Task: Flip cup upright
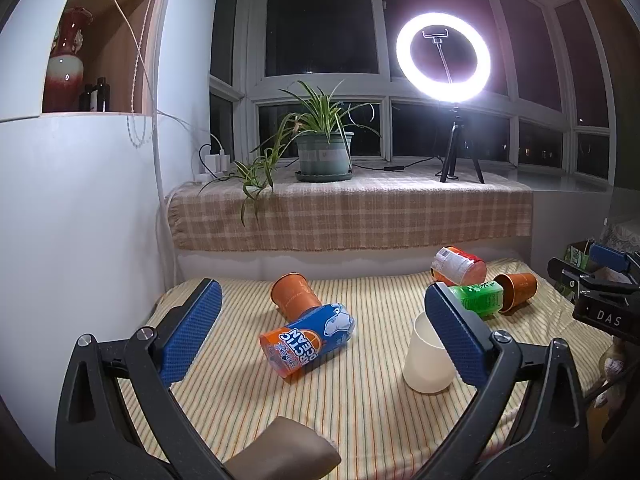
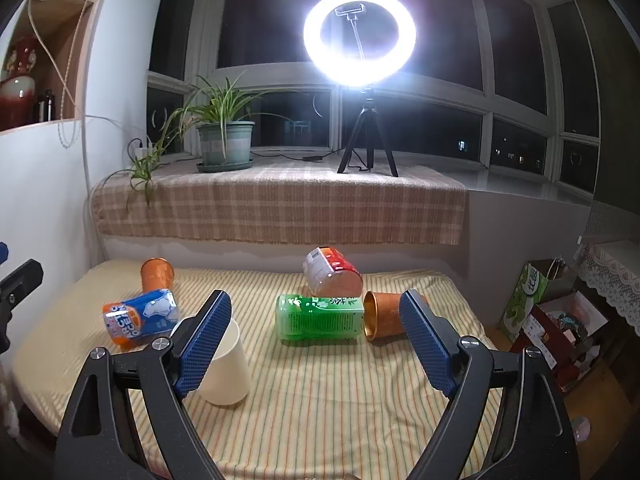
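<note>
A cream cup stands mouth-down on the striped table cloth; it also shows in the right wrist view. An orange cup lies on its side at the back left, also visible in the right wrist view. A second orange cup lies on its side at the right, seen in the right wrist view too. My left gripper is open and empty above the blue can. My right gripper is open and empty, near the green can.
A blue and orange can, a green can and a red and white can lie on the cloth. A potted plant and a ring light stand on the sill behind. Boxes sit right of the table.
</note>
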The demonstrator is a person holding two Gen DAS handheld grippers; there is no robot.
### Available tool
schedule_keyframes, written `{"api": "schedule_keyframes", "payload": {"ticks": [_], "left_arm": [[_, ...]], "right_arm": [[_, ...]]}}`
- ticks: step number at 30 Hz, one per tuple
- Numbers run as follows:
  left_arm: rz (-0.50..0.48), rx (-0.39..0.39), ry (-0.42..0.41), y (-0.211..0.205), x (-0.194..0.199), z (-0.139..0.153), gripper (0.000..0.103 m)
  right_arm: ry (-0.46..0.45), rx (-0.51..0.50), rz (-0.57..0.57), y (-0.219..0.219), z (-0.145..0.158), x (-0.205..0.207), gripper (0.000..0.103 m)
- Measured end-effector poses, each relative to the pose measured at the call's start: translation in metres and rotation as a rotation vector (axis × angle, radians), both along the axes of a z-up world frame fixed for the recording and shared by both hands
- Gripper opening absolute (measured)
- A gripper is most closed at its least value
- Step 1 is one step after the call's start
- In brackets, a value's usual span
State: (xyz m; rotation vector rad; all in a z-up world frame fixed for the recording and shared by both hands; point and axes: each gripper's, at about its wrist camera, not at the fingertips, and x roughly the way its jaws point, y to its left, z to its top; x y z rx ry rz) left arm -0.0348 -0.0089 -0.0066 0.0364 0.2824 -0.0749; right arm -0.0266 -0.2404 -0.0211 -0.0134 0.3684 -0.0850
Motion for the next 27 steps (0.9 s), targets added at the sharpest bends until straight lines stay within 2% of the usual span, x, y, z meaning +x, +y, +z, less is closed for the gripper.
{"api": "schedule_keyframes", "payload": {"ticks": [27], "left_arm": [[0.013,-0.005,0.001,0.0079,0.0028,0.0027,0.103]], "right_arm": [[-0.012,-0.007,0.004,0.0036,0.0027,-0.0009,0.086]]}}
